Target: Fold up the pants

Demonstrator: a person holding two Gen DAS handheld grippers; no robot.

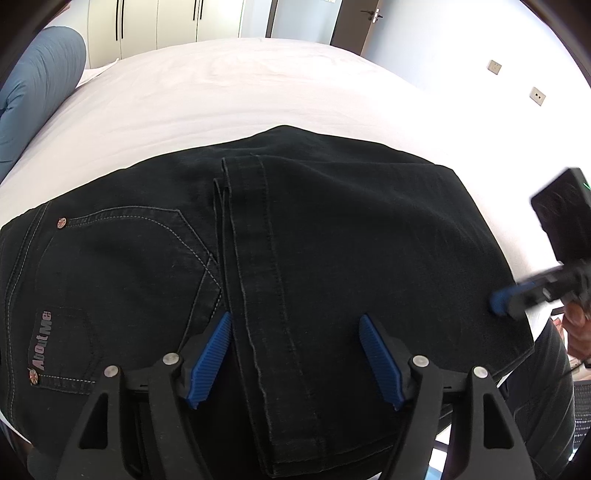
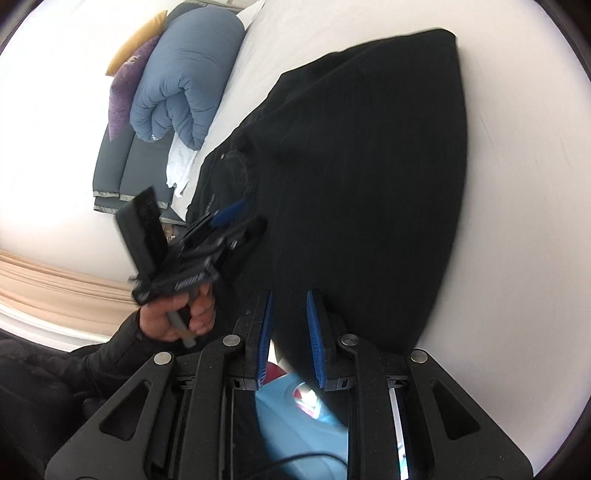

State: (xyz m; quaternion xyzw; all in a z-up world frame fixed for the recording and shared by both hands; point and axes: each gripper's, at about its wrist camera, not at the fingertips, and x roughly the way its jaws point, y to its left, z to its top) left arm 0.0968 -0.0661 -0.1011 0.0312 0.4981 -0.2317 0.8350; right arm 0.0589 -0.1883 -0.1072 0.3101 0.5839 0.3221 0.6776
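Black jeans (image 1: 332, 221) lie folded on the white bed (image 1: 221, 92), back pocket and "About Me" label at the left, a hemmed leg end laid across the middle. My left gripper (image 1: 294, 315) hovers over the near part, jaws open wide astride the leg strip, pads not pressing on it. My right gripper (image 1: 496, 301) sits blurred at the jeans' right edge. In the right wrist view the jeans (image 2: 369, 166) spread ahead; my right gripper (image 2: 289, 293) shows a narrow gap over their near edge with nothing between the pads. A hand (image 2: 184, 314) holds the left gripper (image 2: 245, 218) there.
A rolled blue duvet (image 2: 184, 81) with purple and yellow cushions (image 2: 125, 85) lies at the head of the bed. A grey mat (image 2: 122, 166) is on the floor beside it. Wardrobe doors (image 1: 159, 22) and a dark door (image 1: 354, 26) stand beyond the bed.
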